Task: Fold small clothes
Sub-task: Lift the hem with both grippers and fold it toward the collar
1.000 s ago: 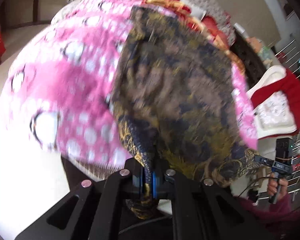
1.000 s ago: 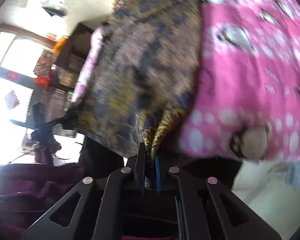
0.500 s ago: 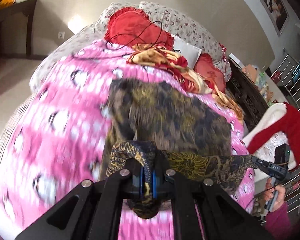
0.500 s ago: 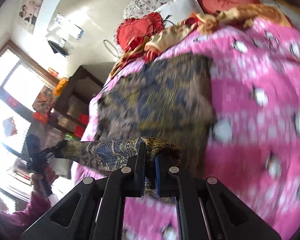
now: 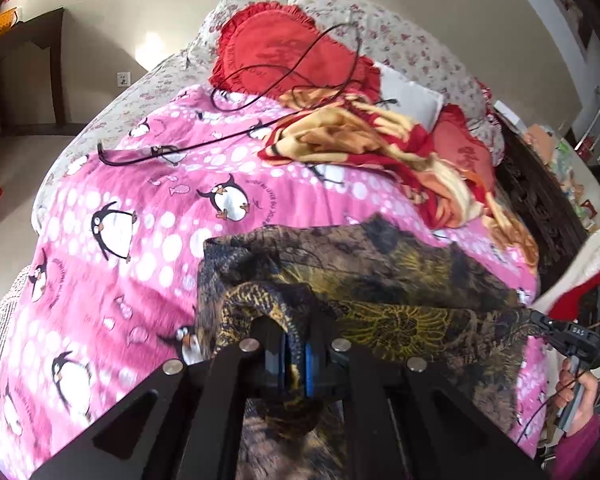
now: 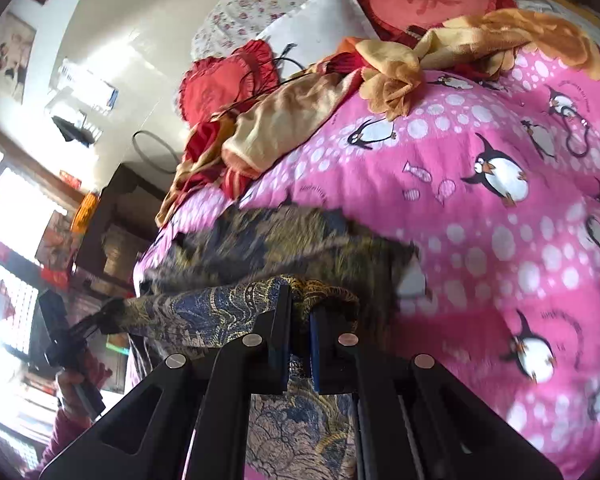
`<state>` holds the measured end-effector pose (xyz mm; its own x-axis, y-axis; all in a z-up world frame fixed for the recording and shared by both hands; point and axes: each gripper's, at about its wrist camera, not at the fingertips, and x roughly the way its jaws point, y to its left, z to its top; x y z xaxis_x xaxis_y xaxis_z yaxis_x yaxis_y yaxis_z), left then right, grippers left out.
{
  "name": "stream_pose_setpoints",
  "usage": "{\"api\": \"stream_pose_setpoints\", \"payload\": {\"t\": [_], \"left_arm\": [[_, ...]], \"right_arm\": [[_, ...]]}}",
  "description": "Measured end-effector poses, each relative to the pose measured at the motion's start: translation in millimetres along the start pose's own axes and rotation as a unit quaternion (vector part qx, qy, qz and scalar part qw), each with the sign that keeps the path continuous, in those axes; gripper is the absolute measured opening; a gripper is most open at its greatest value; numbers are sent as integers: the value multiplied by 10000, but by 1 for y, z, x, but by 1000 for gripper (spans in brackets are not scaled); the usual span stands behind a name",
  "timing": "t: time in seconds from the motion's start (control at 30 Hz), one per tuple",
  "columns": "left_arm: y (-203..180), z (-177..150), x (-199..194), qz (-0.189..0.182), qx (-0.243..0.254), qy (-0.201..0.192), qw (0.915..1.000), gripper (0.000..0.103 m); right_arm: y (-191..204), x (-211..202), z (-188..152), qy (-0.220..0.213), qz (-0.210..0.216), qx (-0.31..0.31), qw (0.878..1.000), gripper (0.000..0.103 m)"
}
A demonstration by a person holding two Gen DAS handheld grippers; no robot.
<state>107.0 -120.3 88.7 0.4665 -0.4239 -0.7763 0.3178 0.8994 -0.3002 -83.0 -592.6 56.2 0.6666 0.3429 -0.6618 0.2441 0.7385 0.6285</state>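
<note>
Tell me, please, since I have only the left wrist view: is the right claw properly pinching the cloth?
Observer: Yes, the right claw is shut on the cloth, with fabric bunched over its tips.
Operator: Does any cloth hang below it?
Observer: Yes, a fold hangs under the claw, towards the camera.
Operator: What lies beyond my left claw?
Observer: Past the left claw stands a dark cabinet beside a bright window.

The garment (image 5: 380, 276) is thin matt patterned cloth; the quilt (image 5: 148, 208) soft printed fabric; the blanket (image 5: 364, 136) plush; the grippers' (image 5: 294, 364) black plastic matt, with shiny metal bolts.
</note>
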Motion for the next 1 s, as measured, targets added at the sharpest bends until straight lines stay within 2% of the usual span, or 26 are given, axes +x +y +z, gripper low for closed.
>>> {"api": "stream_pose_setpoints", "payload": {"t": [0.07, 0.1, 0.13, 0.17, 0.2, 0.23, 0.33, 0.43, 0.53, 0.6, 0.7, 0.8, 0.9, 1.0], "left_arm": [[3, 1, 13, 39, -29, 94, 9999, 12], [7, 2, 18, -23, -99, 123, 9999, 22], [11, 3, 21, -99, -163, 154, 9997, 40], [14, 3, 20, -149, -217, 164, 9995, 51], [17, 2, 16, -191, -287, 112, 9993, 68], [20, 2, 8, -216, -342, 6, 9992, 76], [18, -3, -17, -274, -158, -242, 9992, 78], [2, -21, -35, -198, 496, -277, 9982, 78], [-17, -47, -29, -37, 1025, 30, 9947, 78], [-29, -62, -16, 193, 1273, 277, 9913, 78], [-39, -68, 8, 410, 1362, 471, 9887, 78], [-39, -56, 29, 523, 1210, 584, 9895, 78], [-37, -34, 33, 404, 1079, 536, 9919, 78], [-35, -4, 33, 292, 885, 294, 9952, 78]], "right_arm": [[-5, 11, 4, 66, -24, 110, 9999, 9], [-5, 12, 6, 41, -41, 76, 10000, 18], [-3, 11, 6, -25, -56, 14, 10000, 25], [0, 5, 5, -179, -64, -87, 9998, 39], [2, -4, 3, -347, -24, -140, 9993, 44], [3, -13, -1, -448, 18, -162, 9989, 44], [15, -28, -14, -405, 27, -476, 9980, 44], [44, -20, -43, -41, -294, -1379, 9900, 38], [62, 10, -67, 360, -881, -2064, 9738, 34], [62, 29, -73, 498, -963, -2164, 9703, 32], [59, 52, -69, 489, -960, -2090, 9720, 32], [66, 73, -58, 512, -1099, -2310, 9654, 32], [76, 68, -31, 133, -971, -2219, 9701, 32], [84, 60, -3, -305, -786, -2051, 9751, 32]]}}
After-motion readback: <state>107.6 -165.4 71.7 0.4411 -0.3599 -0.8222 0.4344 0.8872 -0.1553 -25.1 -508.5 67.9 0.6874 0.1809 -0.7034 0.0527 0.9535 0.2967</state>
